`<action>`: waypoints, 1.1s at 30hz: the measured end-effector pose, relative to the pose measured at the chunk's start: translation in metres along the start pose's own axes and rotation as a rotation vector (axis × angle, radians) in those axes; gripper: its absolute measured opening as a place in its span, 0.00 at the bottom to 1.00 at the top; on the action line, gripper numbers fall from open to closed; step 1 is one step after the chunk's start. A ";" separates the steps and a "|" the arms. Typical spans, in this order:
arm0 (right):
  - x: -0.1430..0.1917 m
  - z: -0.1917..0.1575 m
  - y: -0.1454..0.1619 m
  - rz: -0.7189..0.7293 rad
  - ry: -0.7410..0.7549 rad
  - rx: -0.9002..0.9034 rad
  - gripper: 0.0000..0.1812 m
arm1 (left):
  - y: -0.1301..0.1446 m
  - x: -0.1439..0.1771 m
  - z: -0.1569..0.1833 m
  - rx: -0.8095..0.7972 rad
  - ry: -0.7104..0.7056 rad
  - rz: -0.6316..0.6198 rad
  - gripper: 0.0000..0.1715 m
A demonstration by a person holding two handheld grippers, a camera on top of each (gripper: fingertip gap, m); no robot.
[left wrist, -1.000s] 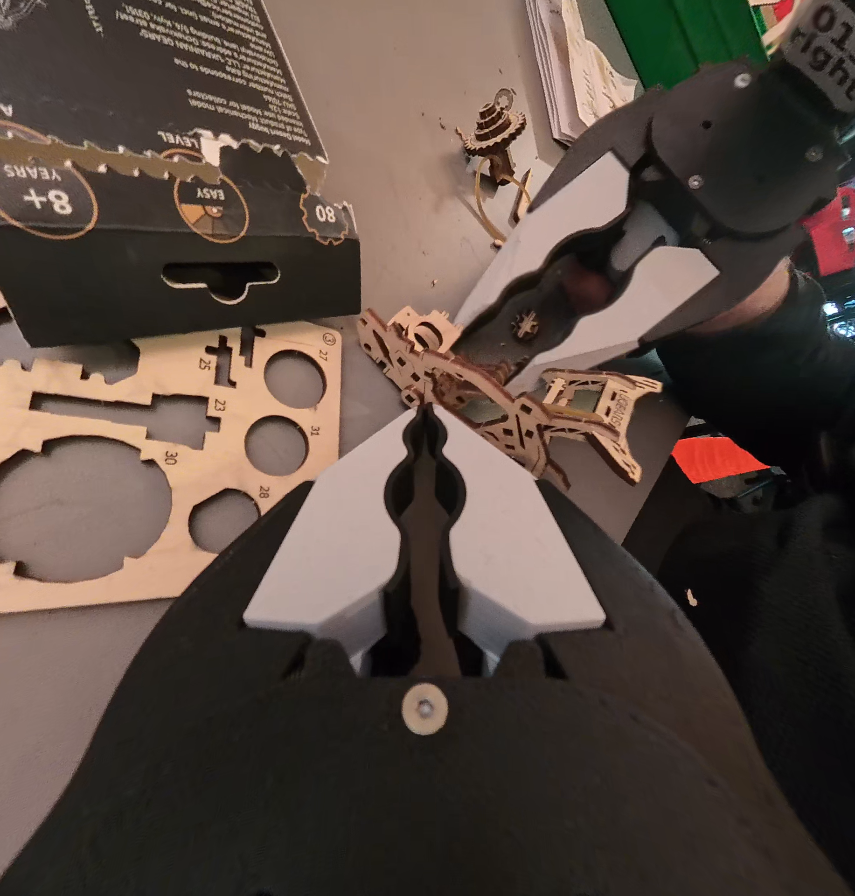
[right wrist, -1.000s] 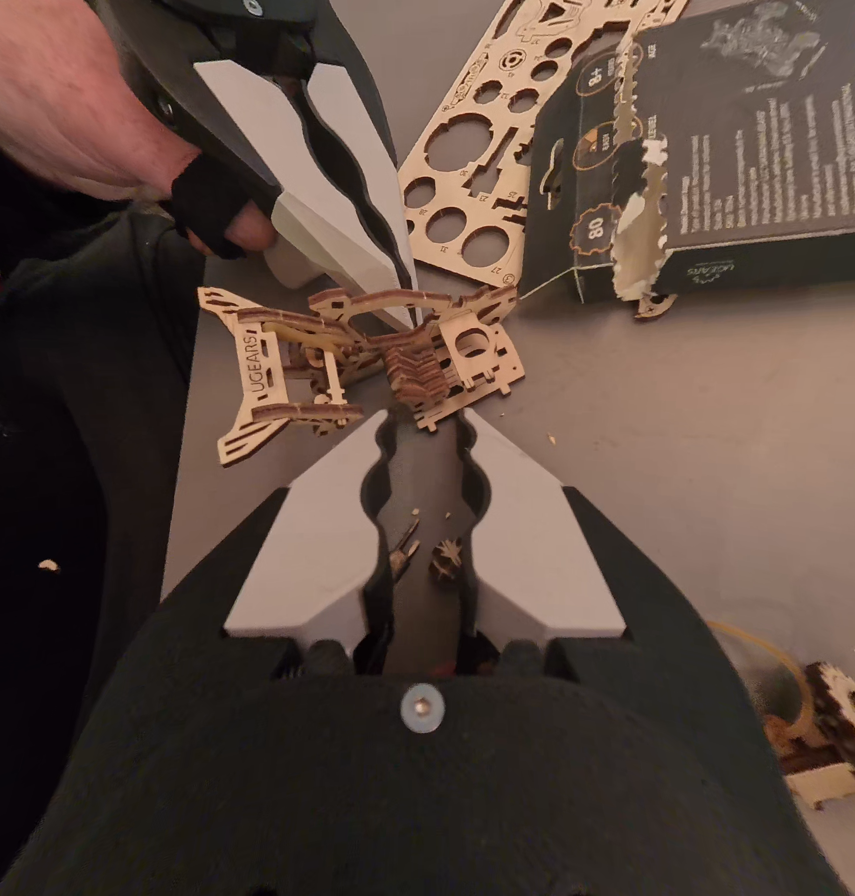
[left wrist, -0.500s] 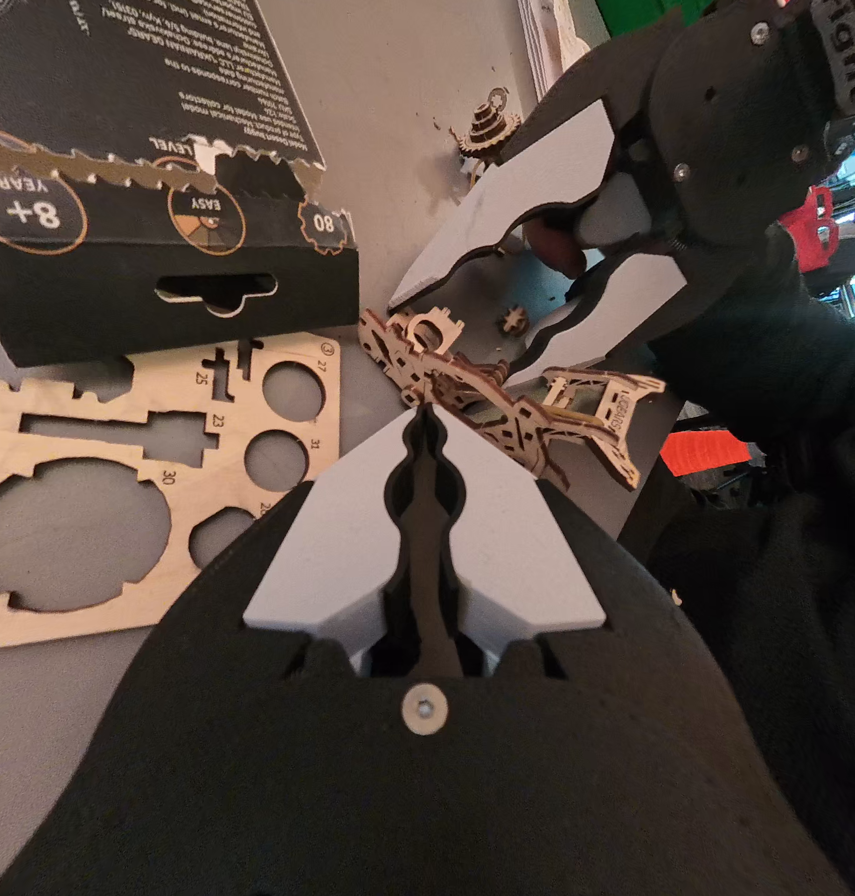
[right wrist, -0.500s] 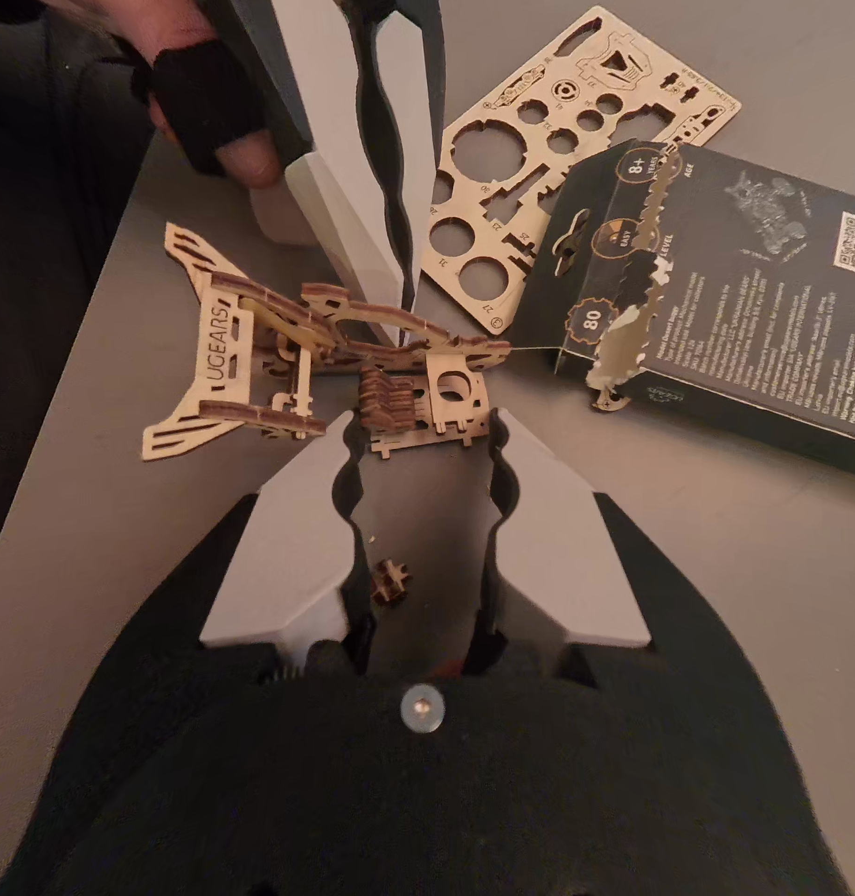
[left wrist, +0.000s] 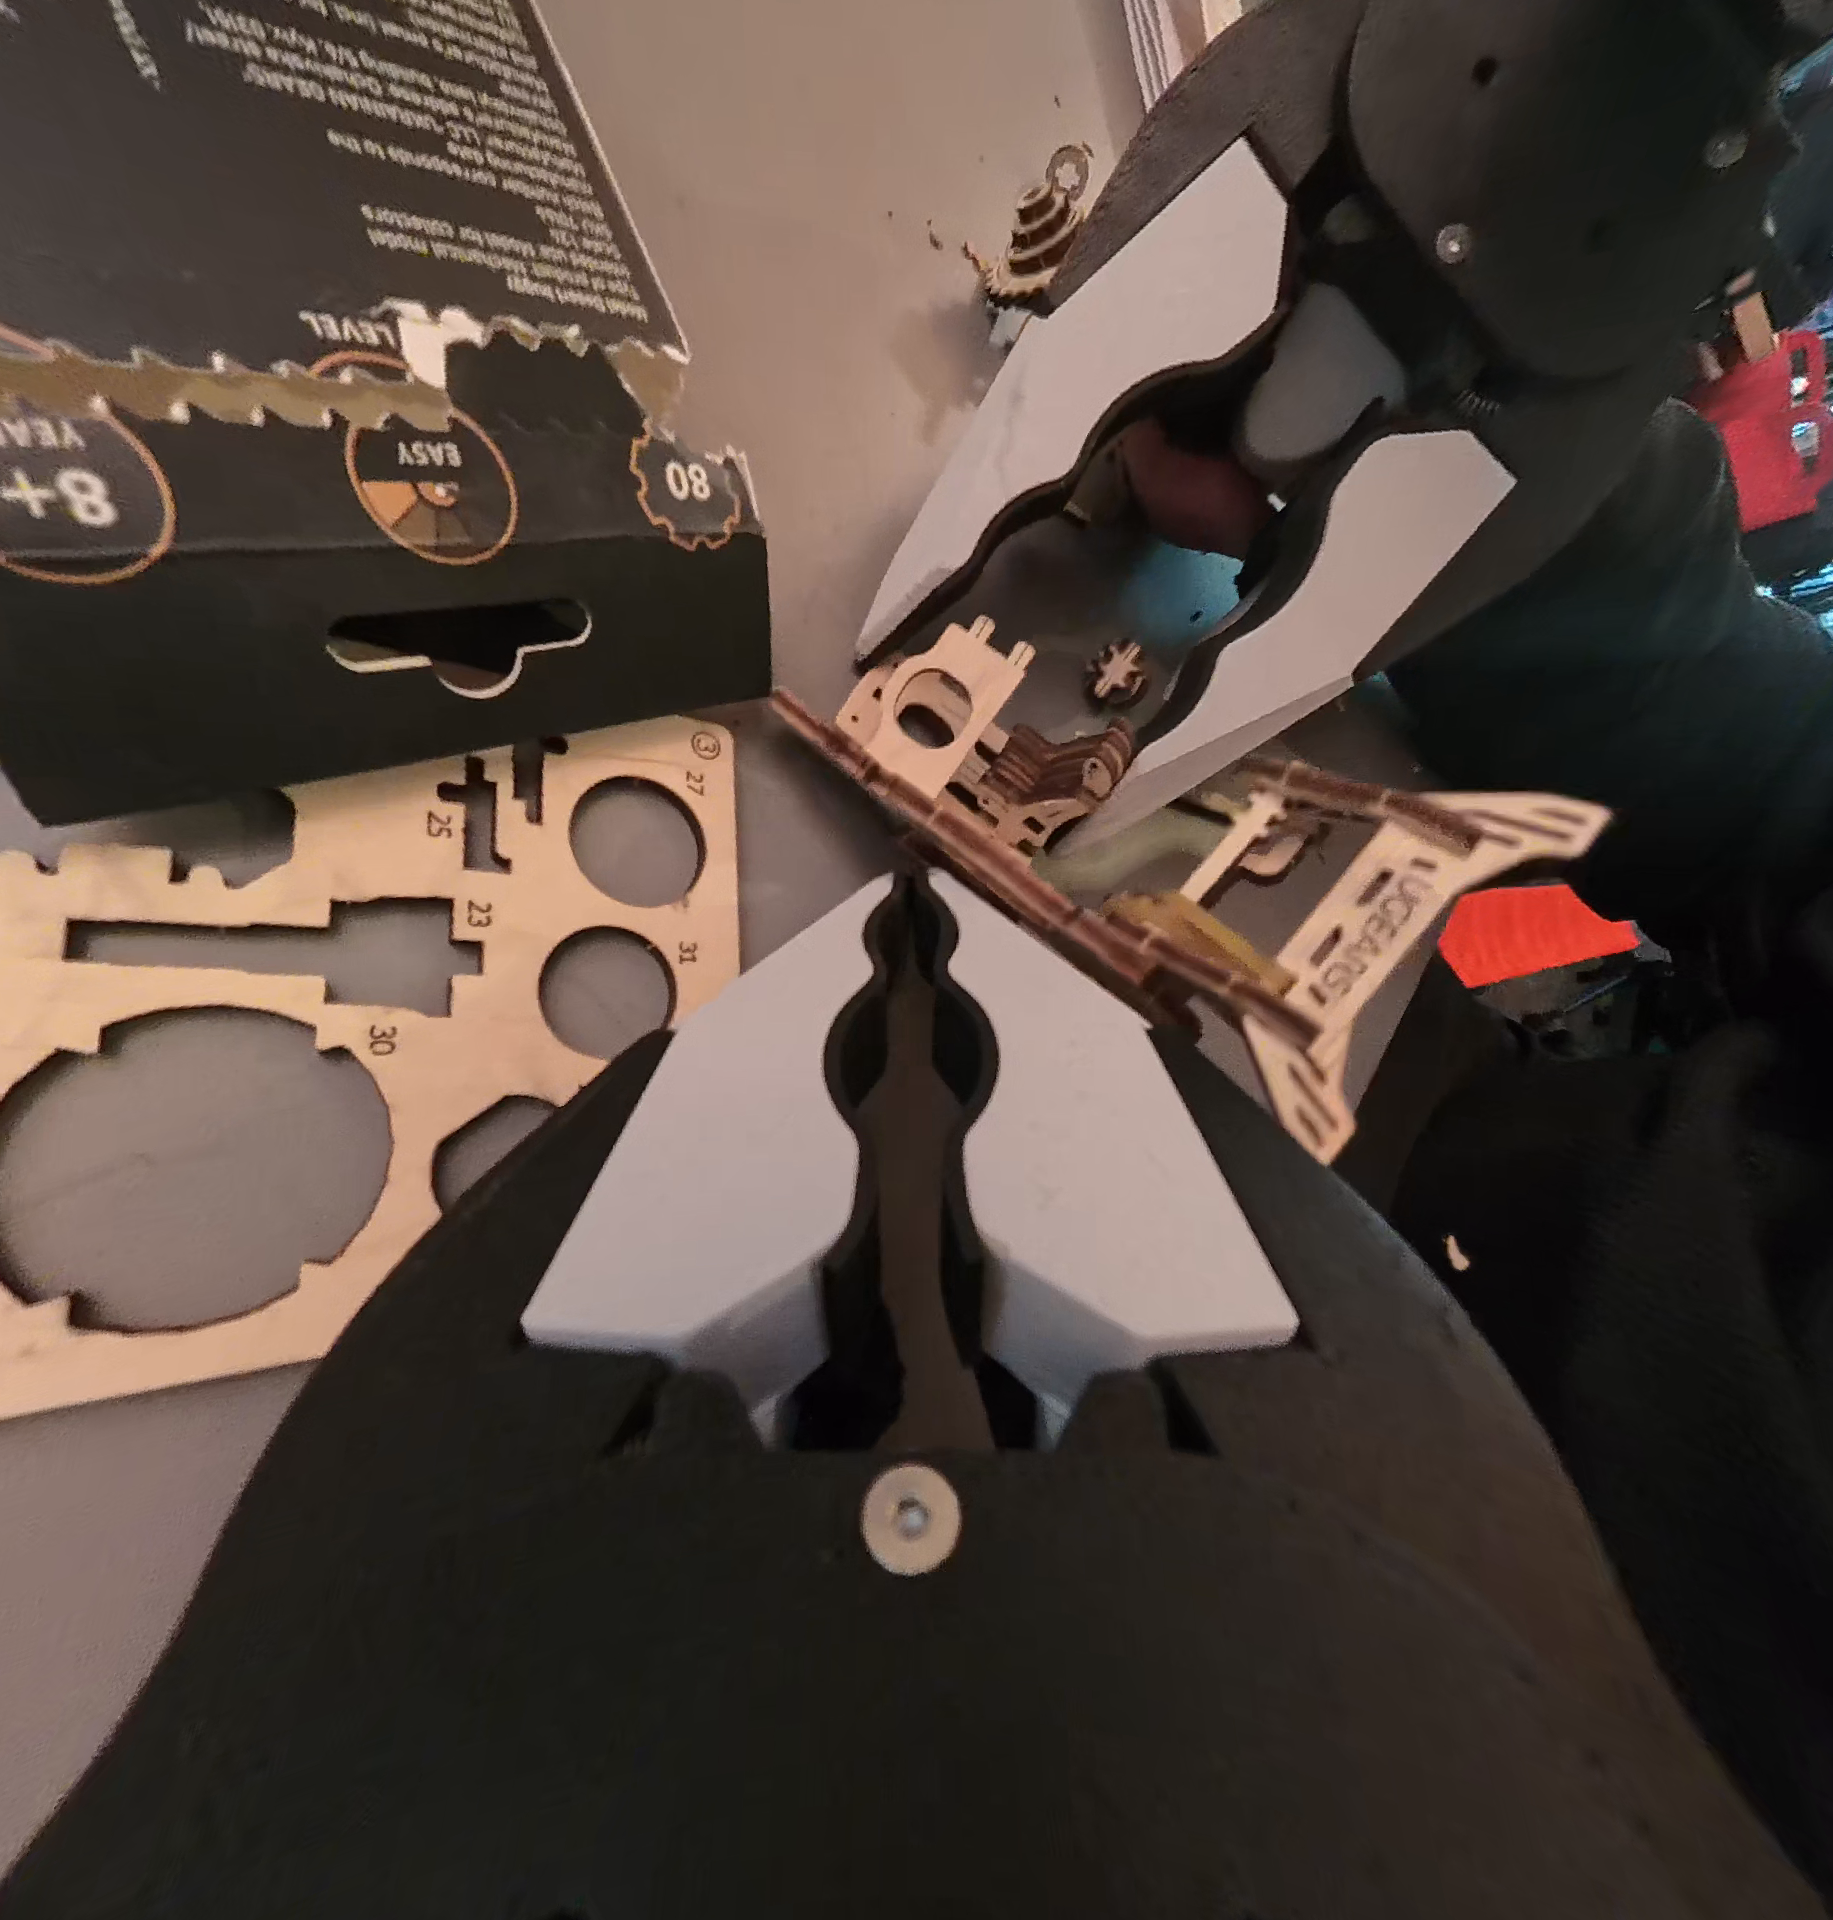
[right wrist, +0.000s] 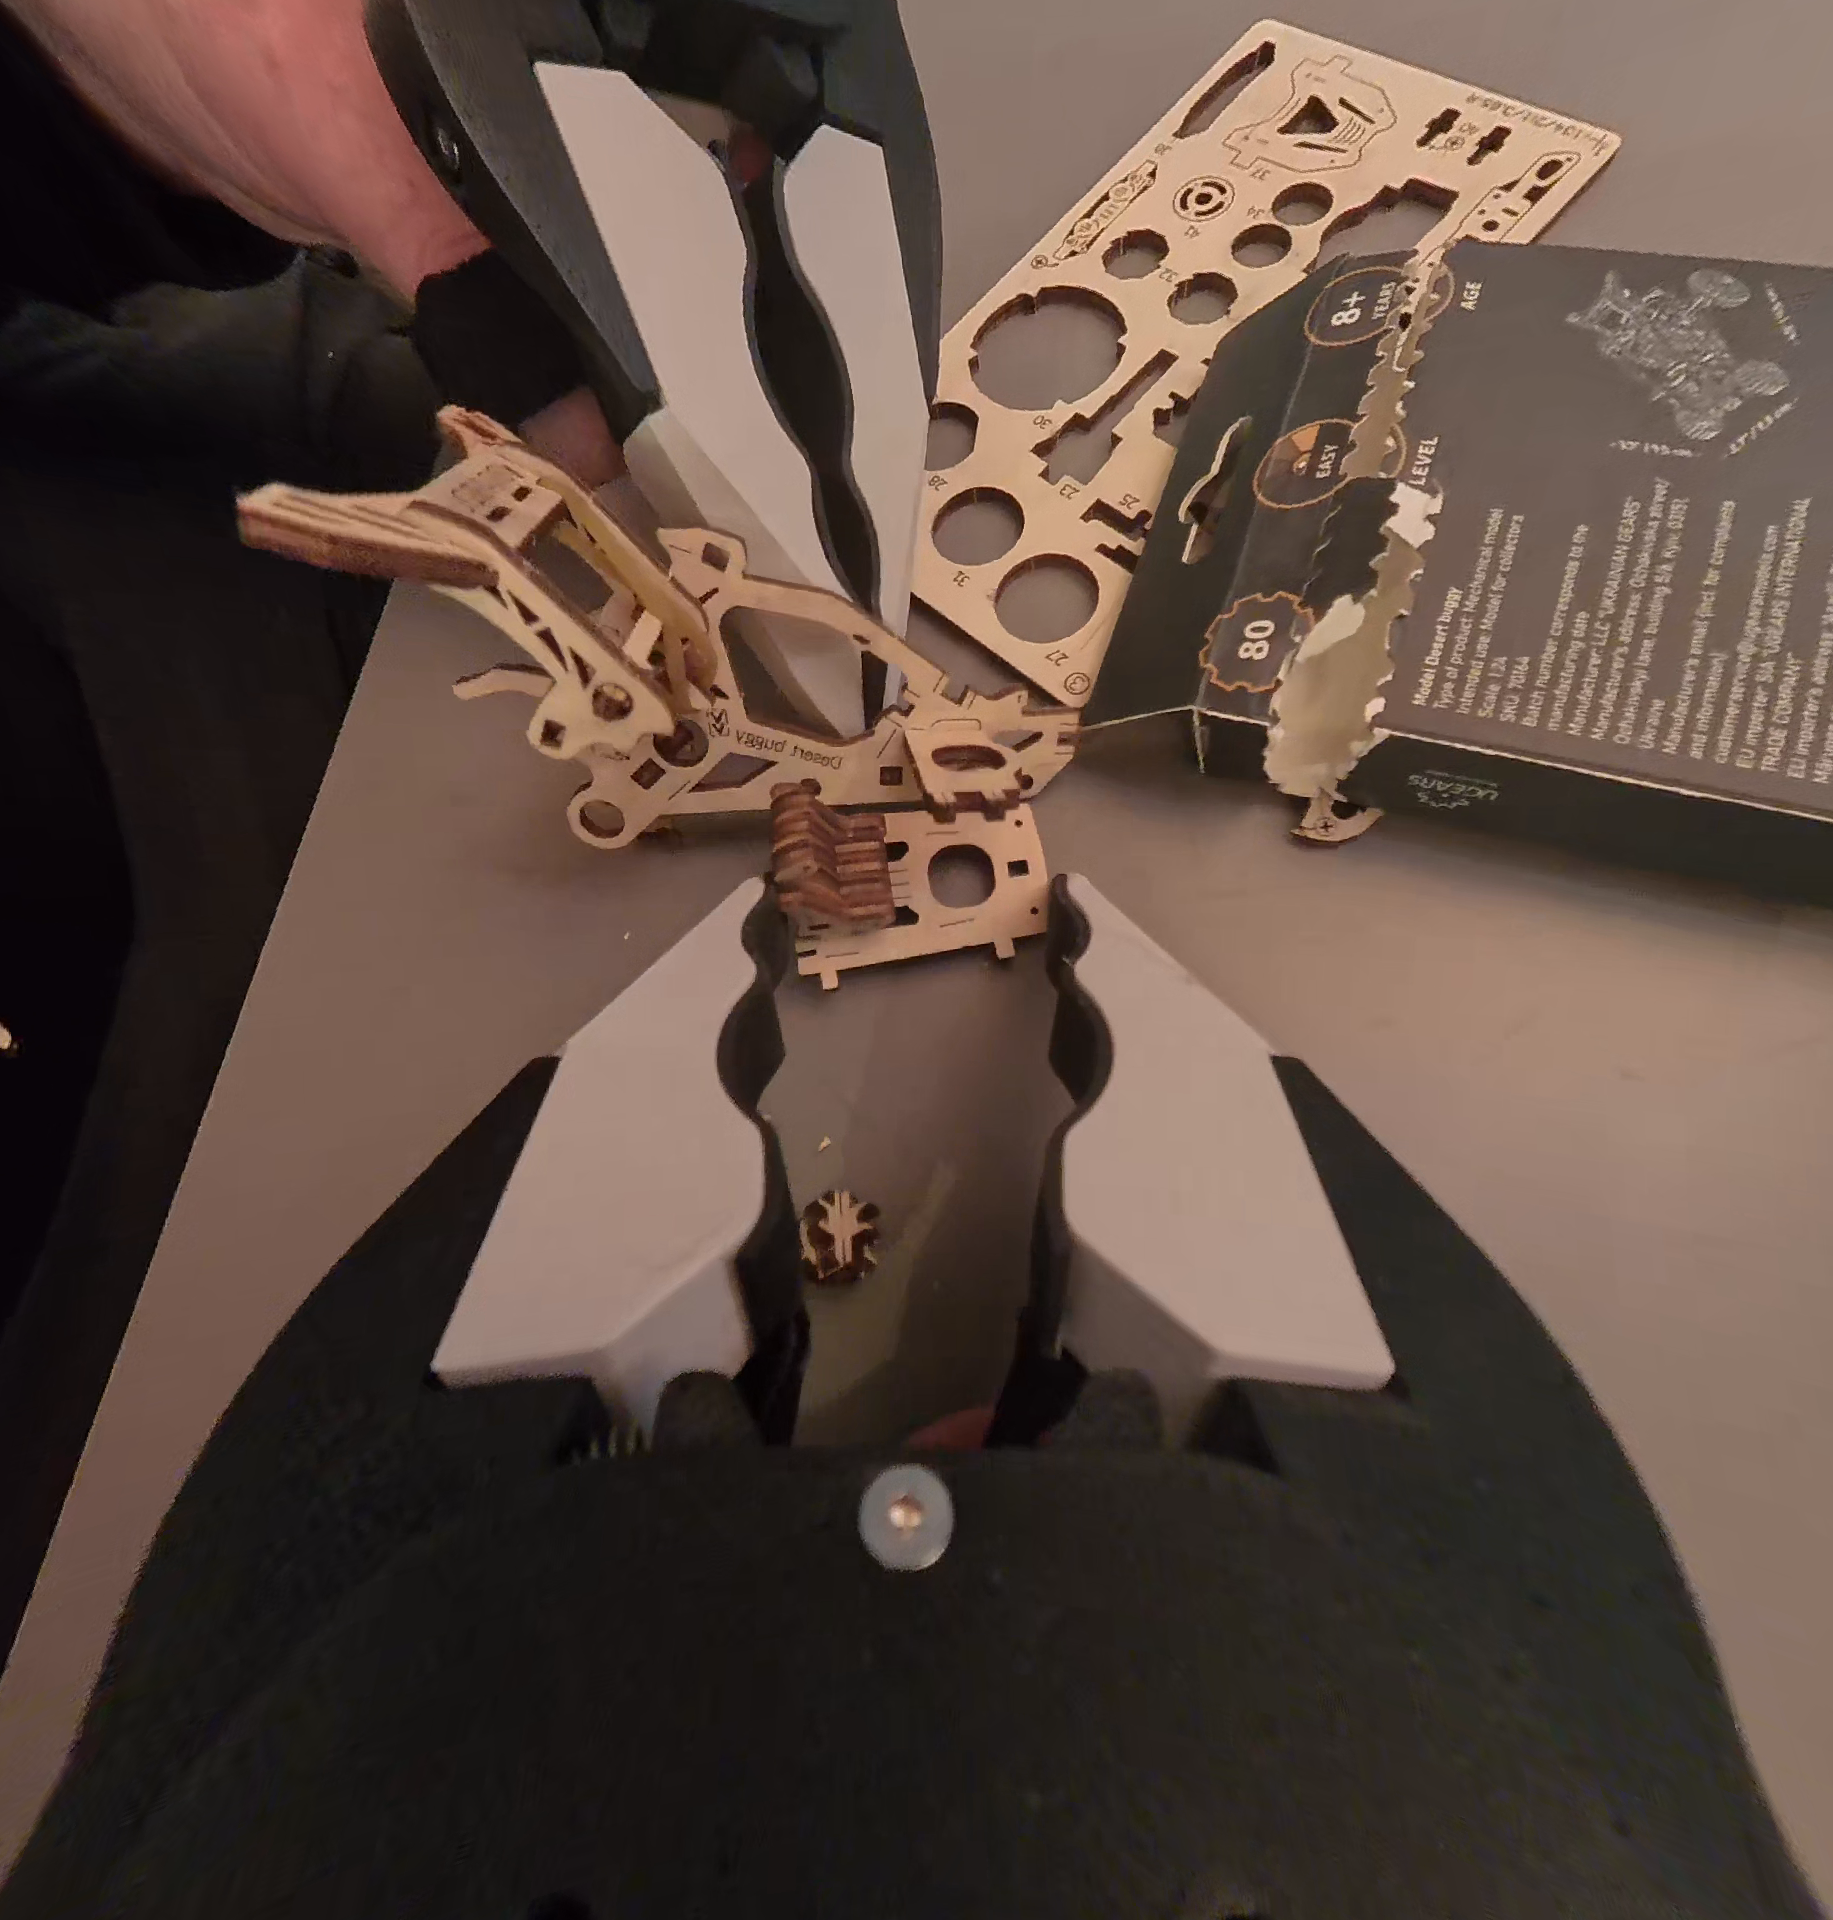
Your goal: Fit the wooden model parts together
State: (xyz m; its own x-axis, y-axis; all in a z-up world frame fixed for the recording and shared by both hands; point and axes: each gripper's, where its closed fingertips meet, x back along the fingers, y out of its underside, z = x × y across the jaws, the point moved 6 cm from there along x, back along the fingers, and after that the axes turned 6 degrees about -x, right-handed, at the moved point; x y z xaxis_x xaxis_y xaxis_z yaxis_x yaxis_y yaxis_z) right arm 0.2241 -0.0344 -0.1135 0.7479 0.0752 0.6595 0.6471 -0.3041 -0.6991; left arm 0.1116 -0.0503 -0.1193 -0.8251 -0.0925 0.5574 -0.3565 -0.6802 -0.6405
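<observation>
My left gripper (left wrist: pixel 907 883) is shut on the edge of the wooden buggy frame (left wrist: pixel 1151 935) and holds it tilted above the grey table. It also shows in the right wrist view (right wrist: pixel 876 717), gripping the frame (right wrist: pixel 766 727) from above. A small wooden plate with a round hole and a dark ribbed seat (right wrist: pixel 922 883) sits against the frame's lower edge. My right gripper (right wrist: pixel 907 904) is open, with its fingertips on either side of that plate. It also shows in the left wrist view (left wrist: pixel 969 753). A small wooden gear (right wrist: pixel 839 1236) lies on the table between the right fingers.
A punched-out wooden sheet (right wrist: pixel 1099 416) and a torn black box (right wrist: pixel 1566 571) lie beyond the model. A stacked gear piece (left wrist: pixel 1042 234) sits farther back. The table edge (right wrist: pixel 299 831) runs close on the left, with a dark sleeve beside it. Only a small space, under 4 cm, lies between the two pairs of fingers. The right tips stand about 6 cm off the small wooden gear (right wrist: pixel 839 1236). It turns up in the left wrist view (left wrist: pixel 1125 663) as well.
My right gripper has opened wide and now straddles the plate. The left gripper has tilted the frame so its side faces the right camera. The small gear has stayed on the table.
</observation>
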 end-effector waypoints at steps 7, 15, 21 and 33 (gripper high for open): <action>0.002 0.002 -0.001 -0.051 -0.007 0.025 0.26 | -0.004 -0.001 0.005 -0.034 0.024 0.022 0.00; 0.000 -0.001 -0.001 -0.055 0.020 0.055 0.26 | -0.002 -0.003 0.003 -0.017 0.001 -0.010 0.02; -0.001 -0.002 -0.001 -0.055 0.046 0.066 0.26 | 0.000 -0.003 0.003 0.027 0.017 0.008 0.02; -0.001 -0.002 0.000 -0.042 0.044 0.072 0.26 | 0.000 -0.002 -0.001 0.103 0.071 0.005 0.00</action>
State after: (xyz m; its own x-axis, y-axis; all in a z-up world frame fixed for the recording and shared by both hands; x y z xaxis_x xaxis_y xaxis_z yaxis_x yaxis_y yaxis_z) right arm 0.2235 -0.0368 -0.1137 0.7139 0.0440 0.6989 0.6876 -0.2328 -0.6877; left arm 0.1130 -0.0488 -0.1212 -0.8570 -0.0473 0.5131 -0.3082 -0.7510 -0.5840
